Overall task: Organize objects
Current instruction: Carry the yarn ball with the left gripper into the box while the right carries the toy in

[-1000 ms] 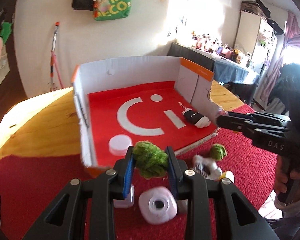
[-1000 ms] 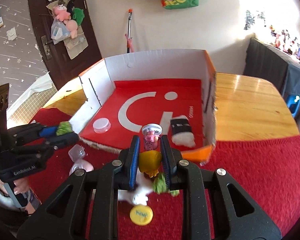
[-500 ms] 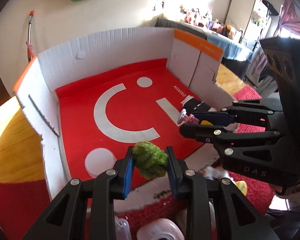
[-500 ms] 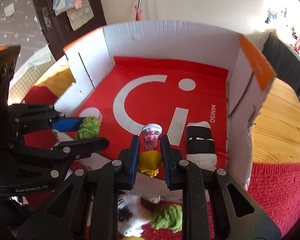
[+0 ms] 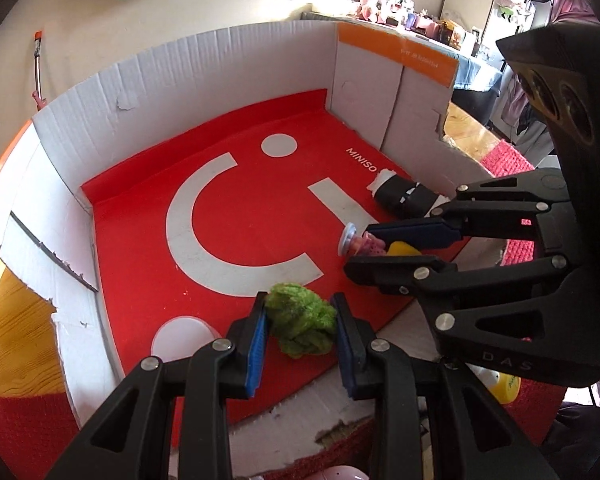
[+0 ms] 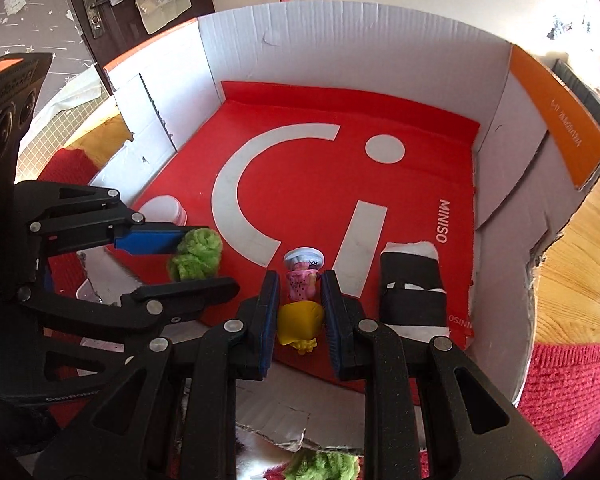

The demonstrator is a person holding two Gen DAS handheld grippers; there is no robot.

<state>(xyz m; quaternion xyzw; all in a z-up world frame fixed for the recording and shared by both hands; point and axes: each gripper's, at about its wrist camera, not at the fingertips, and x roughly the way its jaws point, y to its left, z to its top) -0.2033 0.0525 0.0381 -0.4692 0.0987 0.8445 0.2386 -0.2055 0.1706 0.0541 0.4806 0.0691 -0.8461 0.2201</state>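
Note:
My left gripper (image 5: 300,320) is shut on a fuzzy green ball (image 5: 302,324), held over the front of the red-floored cardboard box (image 5: 228,76). It also shows in the right wrist view (image 6: 196,254). My right gripper (image 6: 300,304) is shut on a small toy figure with a yellow base (image 6: 300,324), pink body and white cap, just inside the box's front edge. The toy shows between the right fingers in the left wrist view (image 5: 400,248). A black-and-white roll (image 6: 414,292) lies in the box to the right.
A white round lid (image 5: 182,338) lies in the box's front left corner. Outside the front edge, on the red mat, lie another green fuzzy ball (image 6: 324,466), a yellow cap (image 5: 504,386) and a pink round object (image 5: 340,474). The wooden table (image 6: 572,264) extends right.
Both grippers have moved forward from over the red mat to over the box floor, each still holding its object. The box now fills both views.

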